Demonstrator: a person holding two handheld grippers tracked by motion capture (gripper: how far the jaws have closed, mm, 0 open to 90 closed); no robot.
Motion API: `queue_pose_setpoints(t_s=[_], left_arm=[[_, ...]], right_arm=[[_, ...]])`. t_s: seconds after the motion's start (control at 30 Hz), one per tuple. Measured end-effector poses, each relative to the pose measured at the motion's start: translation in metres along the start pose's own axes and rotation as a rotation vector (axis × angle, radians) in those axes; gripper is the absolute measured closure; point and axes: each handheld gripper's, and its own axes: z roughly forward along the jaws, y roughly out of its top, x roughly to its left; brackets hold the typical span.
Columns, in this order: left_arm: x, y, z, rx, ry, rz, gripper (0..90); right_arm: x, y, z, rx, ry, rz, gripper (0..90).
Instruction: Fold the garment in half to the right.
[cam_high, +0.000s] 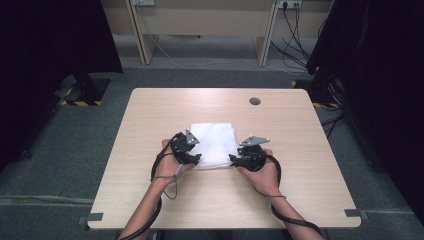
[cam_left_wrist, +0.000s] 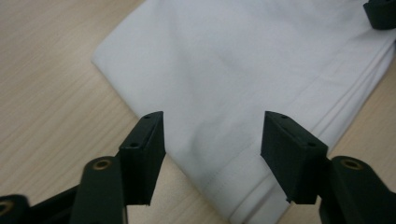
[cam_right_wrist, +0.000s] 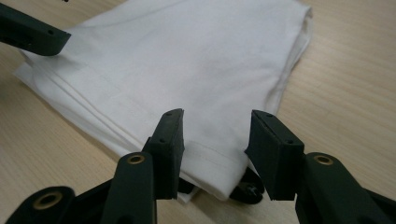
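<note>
Grey carpet all round a pale wooden table (cam_high: 150, 195), with a round cable hole (cam_high: 255, 101) near its far edge, dark curtains to left and right, and a desk frame with trailing wires beyond. Folded white cloth (cam_high: 215, 142) lying flat at the table's middle, nothing else on the top to block access. Left gripper (cam_high: 192, 159) at the cloth's near left corner and right gripper (cam_high: 235, 160) at its near right corner, both hands low and angled inward, 2 jaws of each standing apart over the hem (cam_left_wrist: 233, 186), no pad pressing on fabric.
</note>
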Motion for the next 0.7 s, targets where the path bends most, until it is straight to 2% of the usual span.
queue_pose_setpoints(t_s=[0.1,0.2,0.27,0.4,0.7], left_arm=[[0.005,-0.006,-0.011,-0.040,0.012,-0.030,30.6],[0.008,-0.012,-0.024,-0.087,0.002,-0.056,26.8],[0.009,-0.016,-0.031,-0.108,0.004,-0.067,24.8],[0.011,-0.022,-0.039,-0.130,0.012,-0.082,23.2],[0.018,-0.033,-0.054,-0.173,0.041,-0.106,22.4]], right_arm=[[-0.008,0.000,-0.014,-0.029,0.002,0.008,48.2],[-0.018,-0.001,-0.028,-0.038,0.017,0.008,44.3],[-0.025,-0.003,-0.035,-0.042,0.007,0.011,42.9],[-0.036,-0.006,-0.046,-0.047,0.006,0.030,38.4],[-0.050,-0.009,-0.065,-0.054,-0.004,0.058,31.5]])
